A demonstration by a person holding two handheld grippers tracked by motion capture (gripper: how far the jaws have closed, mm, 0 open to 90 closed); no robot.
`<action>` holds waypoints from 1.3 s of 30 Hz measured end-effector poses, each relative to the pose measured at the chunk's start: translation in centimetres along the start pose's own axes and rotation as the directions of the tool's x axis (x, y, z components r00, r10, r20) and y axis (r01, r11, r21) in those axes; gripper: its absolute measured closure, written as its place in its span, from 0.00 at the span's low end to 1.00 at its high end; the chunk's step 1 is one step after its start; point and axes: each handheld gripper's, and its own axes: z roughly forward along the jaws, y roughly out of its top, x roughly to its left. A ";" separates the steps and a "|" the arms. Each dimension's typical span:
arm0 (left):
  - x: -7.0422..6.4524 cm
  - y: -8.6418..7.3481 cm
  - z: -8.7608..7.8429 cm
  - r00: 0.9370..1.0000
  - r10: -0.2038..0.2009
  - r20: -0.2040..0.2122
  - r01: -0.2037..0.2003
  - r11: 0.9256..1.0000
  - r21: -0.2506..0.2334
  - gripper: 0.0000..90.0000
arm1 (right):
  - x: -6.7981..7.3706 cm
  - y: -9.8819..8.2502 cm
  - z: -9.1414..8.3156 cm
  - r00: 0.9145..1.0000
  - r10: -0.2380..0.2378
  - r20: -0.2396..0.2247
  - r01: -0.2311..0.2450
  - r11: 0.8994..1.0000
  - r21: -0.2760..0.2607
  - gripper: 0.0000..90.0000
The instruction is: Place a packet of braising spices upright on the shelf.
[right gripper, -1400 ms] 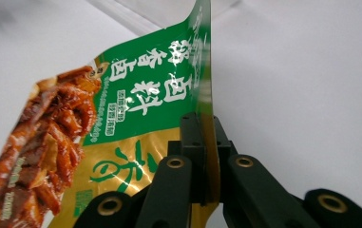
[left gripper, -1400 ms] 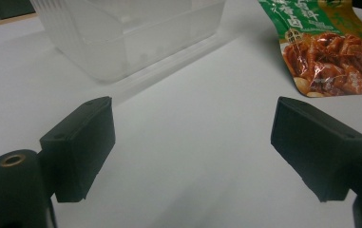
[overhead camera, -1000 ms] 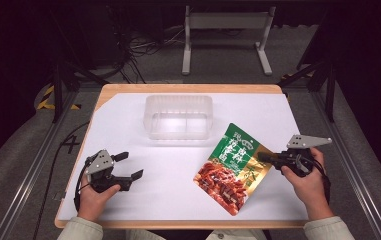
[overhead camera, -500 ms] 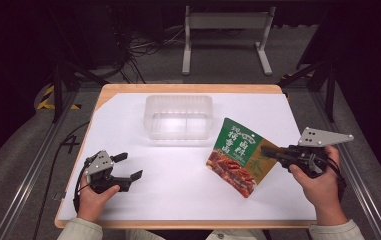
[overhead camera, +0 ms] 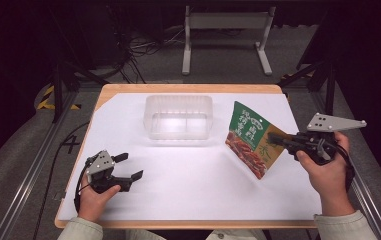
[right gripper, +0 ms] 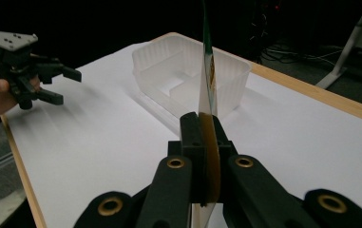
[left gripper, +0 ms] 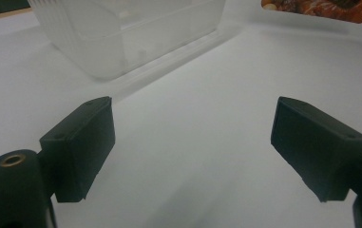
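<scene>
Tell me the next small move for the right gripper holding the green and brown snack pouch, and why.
Probably carry the green and brown snack pouch sideways toward the clear plastic container. The right gripper is shut on the pouch's edge and holds it tilted off the white table sheet; the container stands open beside it. The left gripper rests open, apart.

The white table top [overhead camera: 188,175] lies bare between the 2 hands, a wide open lane across the front. The clear plastic container [overhead camera: 178,116] stands toward the far edge, the 1 fixed obstacle on the sheet, with free strips of table to its left and right. The snack pouch [overhead camera: 250,138], clamped in the right gripper [overhead camera: 274,138] and held tilted above the surface, blocks the way just right of the container. The left gripper [overhead camera: 128,167] rests low at the near left, jaws apart, bare table ahead of it up to the container.
</scene>
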 end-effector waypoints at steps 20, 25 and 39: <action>0.0 -0.1 0.0 1.000 -0.005 -0.008 0.005 1.000 0.002 0.17 | -2.3 2.6 0.7 0.995 0.092 -0.044 -0.095 0.993 -0.076 1.00; 0.0 -0.1 0.0 1.000 -0.003 -0.011 0.003 1.000 0.005 0.17 | -3.0 3.1 0.9 0.991 0.108 -0.081 -0.116 0.988 -0.106 1.00; -0.1 -0.1 0.1 1.000 0.007 -0.010 -0.007 1.000 -0.001 0.19 | -3.4 5.5 1.9 0.992 0.095 -0.081 -0.106 0.984 -0.142 1.00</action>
